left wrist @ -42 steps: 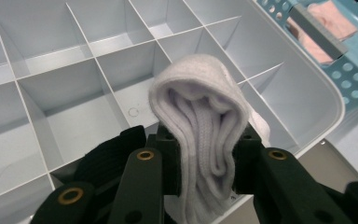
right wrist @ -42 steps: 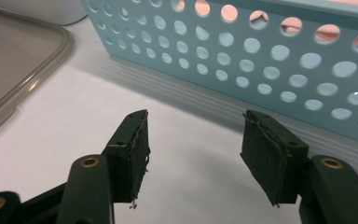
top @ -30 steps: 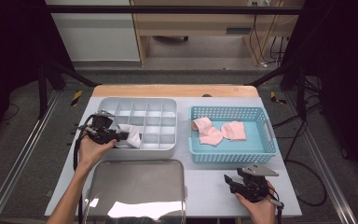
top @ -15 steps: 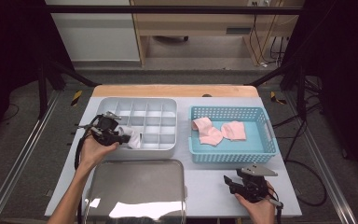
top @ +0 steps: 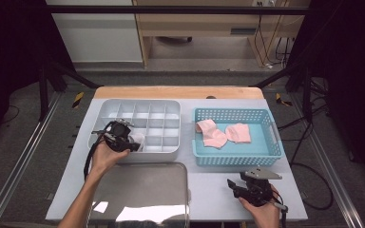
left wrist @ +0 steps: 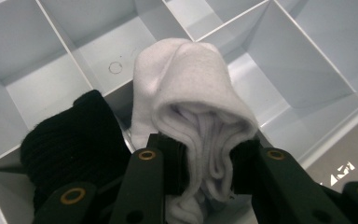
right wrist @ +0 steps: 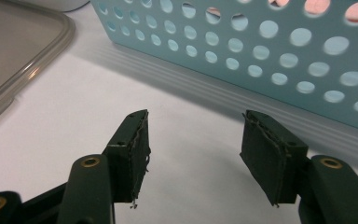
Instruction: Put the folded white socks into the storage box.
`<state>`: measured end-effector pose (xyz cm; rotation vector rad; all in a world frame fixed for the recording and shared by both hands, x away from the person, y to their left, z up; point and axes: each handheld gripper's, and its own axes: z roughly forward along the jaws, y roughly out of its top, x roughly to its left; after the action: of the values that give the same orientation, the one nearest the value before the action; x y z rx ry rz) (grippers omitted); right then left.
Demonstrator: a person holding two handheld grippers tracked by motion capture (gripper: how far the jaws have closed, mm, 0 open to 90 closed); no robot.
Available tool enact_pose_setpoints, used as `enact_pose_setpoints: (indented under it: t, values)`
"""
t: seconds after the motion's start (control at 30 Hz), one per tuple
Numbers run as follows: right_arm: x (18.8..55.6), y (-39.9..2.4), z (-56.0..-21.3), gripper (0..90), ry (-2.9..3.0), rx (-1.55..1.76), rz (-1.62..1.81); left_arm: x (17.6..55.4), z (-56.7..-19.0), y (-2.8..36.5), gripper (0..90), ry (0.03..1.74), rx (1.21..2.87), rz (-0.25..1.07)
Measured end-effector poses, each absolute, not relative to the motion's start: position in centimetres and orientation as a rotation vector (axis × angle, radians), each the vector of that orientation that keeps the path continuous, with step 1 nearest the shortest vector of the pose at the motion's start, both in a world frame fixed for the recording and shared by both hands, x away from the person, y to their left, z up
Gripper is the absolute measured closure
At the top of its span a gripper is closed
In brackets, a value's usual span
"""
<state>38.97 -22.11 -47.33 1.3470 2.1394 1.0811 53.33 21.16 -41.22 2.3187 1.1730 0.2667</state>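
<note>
Two grippers, left gripper (left wrist: 205,163) jaws clamped on white rolled sock (left wrist: 191,102) over divider tray (top: 164,110), right gripper (right wrist: 193,154) jaws open, nothing btwn.

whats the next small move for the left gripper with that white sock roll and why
Probably lower it a little further, then open. The left gripper clamps the rolled white fabric sock just above an empty cell of the grey plastic divided organiser tray, beside a rolled black knit sock already in the neighbouring cell.

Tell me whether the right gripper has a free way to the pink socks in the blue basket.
Probably yes: the right gripper is open and empty, the blue basket is open-topped, and nothing covers the pink socks.
</note>
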Motion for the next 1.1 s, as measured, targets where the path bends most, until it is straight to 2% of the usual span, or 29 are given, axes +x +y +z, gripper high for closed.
enact_pose_setpoints:
  t: [0.23,0.27,0.3,0.33,0.43,0.5,0.6,0.67,0.73,0.87,1.1]
  values:
    - [38.9,-21.9,-47.5,41.6,2.150,1.349,1.076,53.2,-41.4,21.4,69.0,1.182,2.290,0.256]
    - [38.9,-21.9,-47.4,41.5,2.151,1.346,1.076,53.1,-41.4,21.5,67.6,1.181,2.277,0.260]
    - [38.9,-22.0,-47.4,40.7,2.144,1.342,1.083,52.9,-41.3,21.7,60.6,1.179,2.255,0.265]
    - [38.9,-22.0,-47.4,40.7,2.144,1.342,1.083,52.8,-41.2,21.8,60.6,1.184,2.223,0.268]
    - [38.9,-22.1,-47.4,40.4,2.140,1.347,1.081,52.3,-41.0,22.1,52.3,1.164,2.167,0.332]
    - [38.9,-22.1,-47.4,40.4,2.144,1.347,1.077,52.4,-40.9,22.1,51.0,1.167,2.140,0.353]
    - [38.9,-22.0,-47.4,40.4,2.147,1.343,1.078,52.9,-41.1,21.8,52.3,1.178,2.083,0.357]
    - [38.9,-21.9,-47.5,40.5,2.155,1.343,1.074,53.0,-41.3,21.4,58.5,1.189,2.075,0.385]
    - [38.9,-21.9,-47.5,40.5,2.157,1.345,1.077,52.9,-41.4,21.3,61.0,1.203,2.068,0.399]
    - [38.9,-21.8,-47.5,40.5,2.162,1.340,1.081,52.7,-41.6,21.5,68.3,1.232,2.076,0.363]
    - [38.9,-21.9,-47.5,40.6,2.166,1.341,1.072,52.4,-41.5,21.4,71.0,1.249,2.164,0.313]
